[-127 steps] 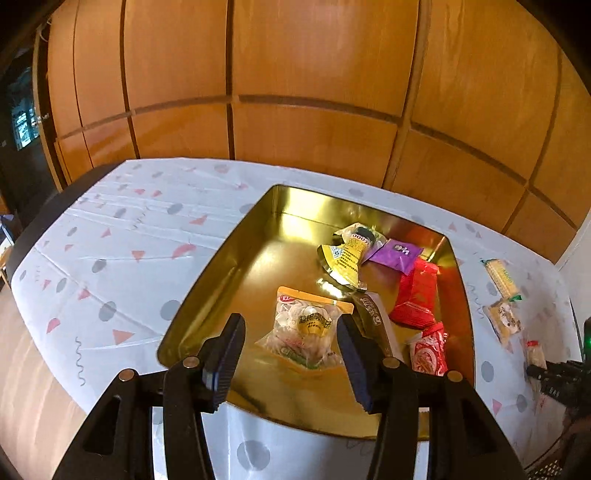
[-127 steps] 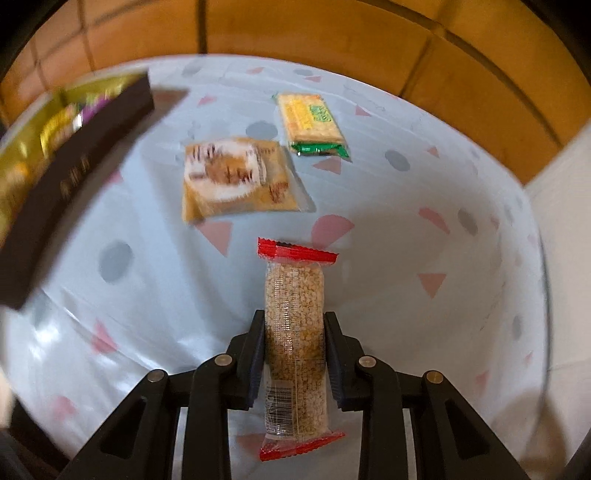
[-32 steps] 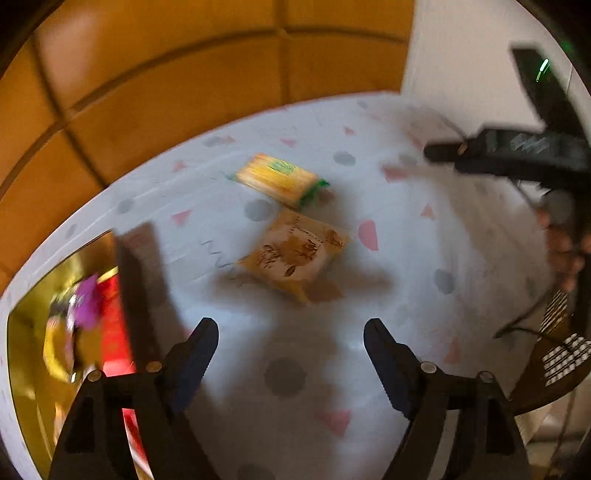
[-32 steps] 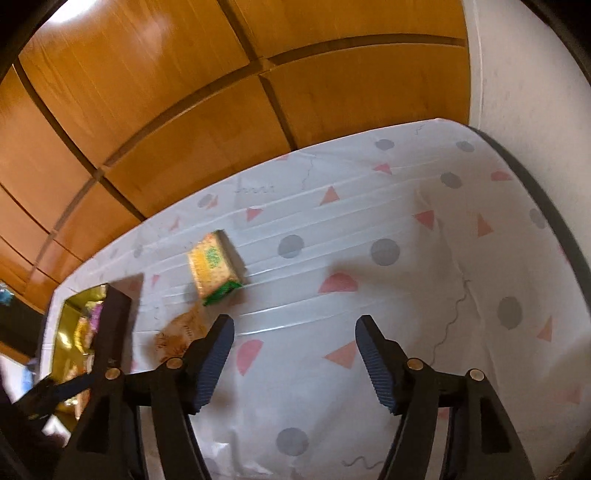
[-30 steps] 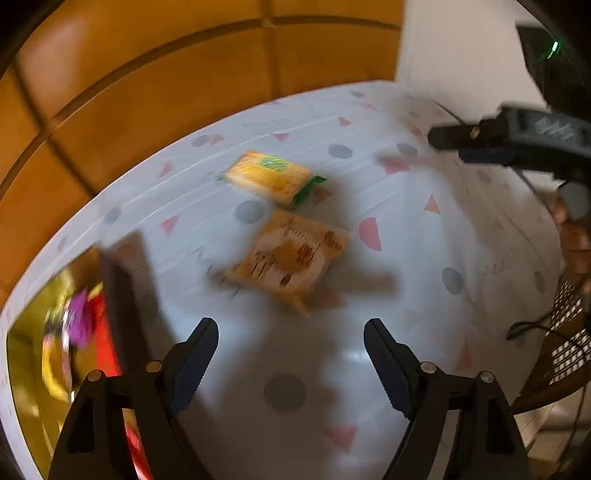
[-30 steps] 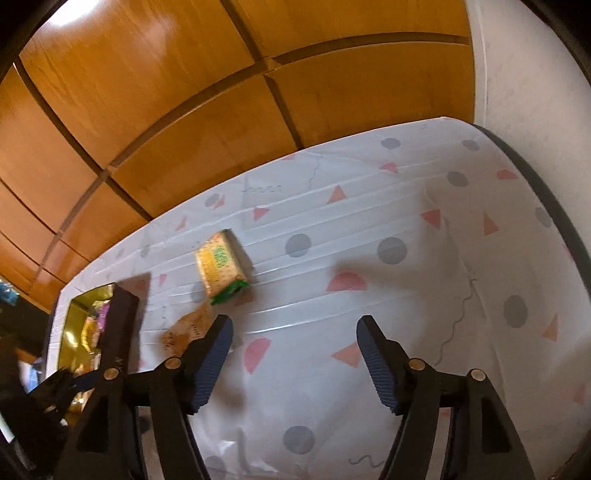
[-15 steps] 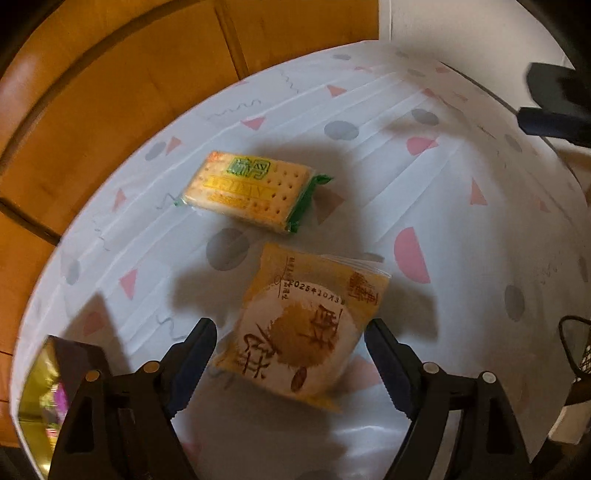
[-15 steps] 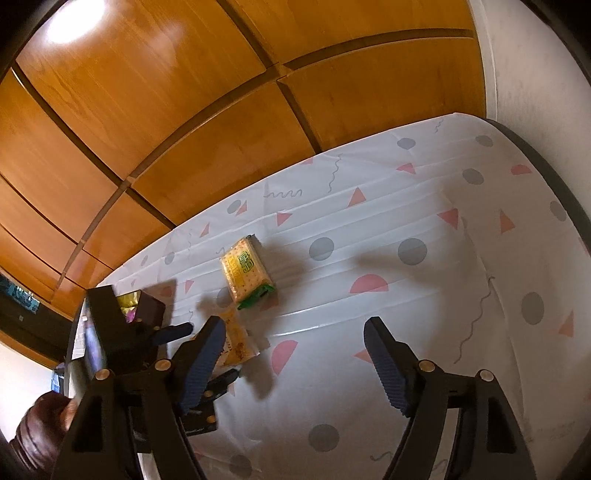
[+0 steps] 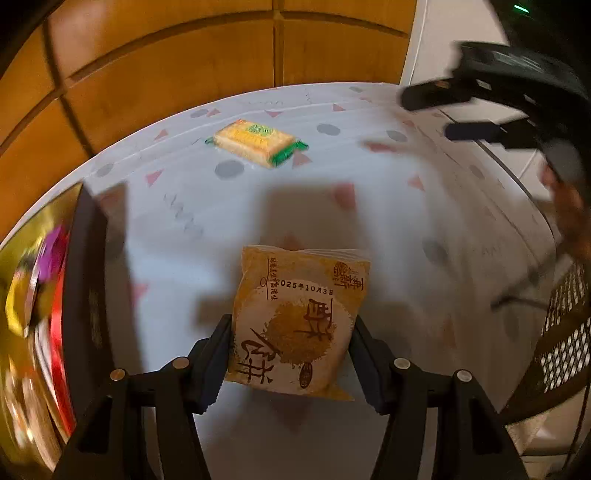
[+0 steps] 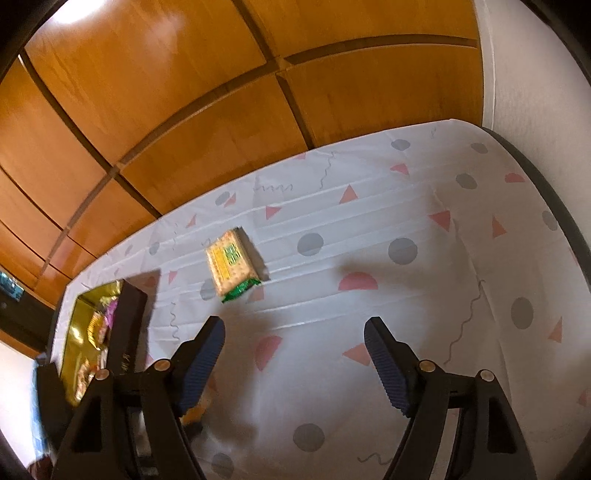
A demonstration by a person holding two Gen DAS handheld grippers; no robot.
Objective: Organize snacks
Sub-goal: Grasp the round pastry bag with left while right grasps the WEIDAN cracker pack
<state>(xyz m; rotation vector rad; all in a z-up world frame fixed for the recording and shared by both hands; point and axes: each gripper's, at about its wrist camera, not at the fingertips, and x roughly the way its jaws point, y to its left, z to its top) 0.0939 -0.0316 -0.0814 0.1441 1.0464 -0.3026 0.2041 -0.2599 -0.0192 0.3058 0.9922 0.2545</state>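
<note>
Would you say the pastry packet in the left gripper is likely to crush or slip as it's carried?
The pastry packet looks puffy and glossy, so it may slip; the left gripper holds only its lower sides. It stays flat, so probably light. The round pastry inside likely crumbles if squeezed.

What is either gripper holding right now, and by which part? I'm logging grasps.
The left gripper clamps the flat orange-yellow pastry packet by its two side edges, near its lower half. The right gripper is open and holds nothing.

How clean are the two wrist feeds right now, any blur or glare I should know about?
Left wrist view: the pastry packet in the left gripper is sharp, but the gold tray and tablecloth are motion-smeared. Right wrist view: mostly sharp, slight softness on the cracker pack, a lamp glare on the wood panelling, fisheye bending throughout.
</note>
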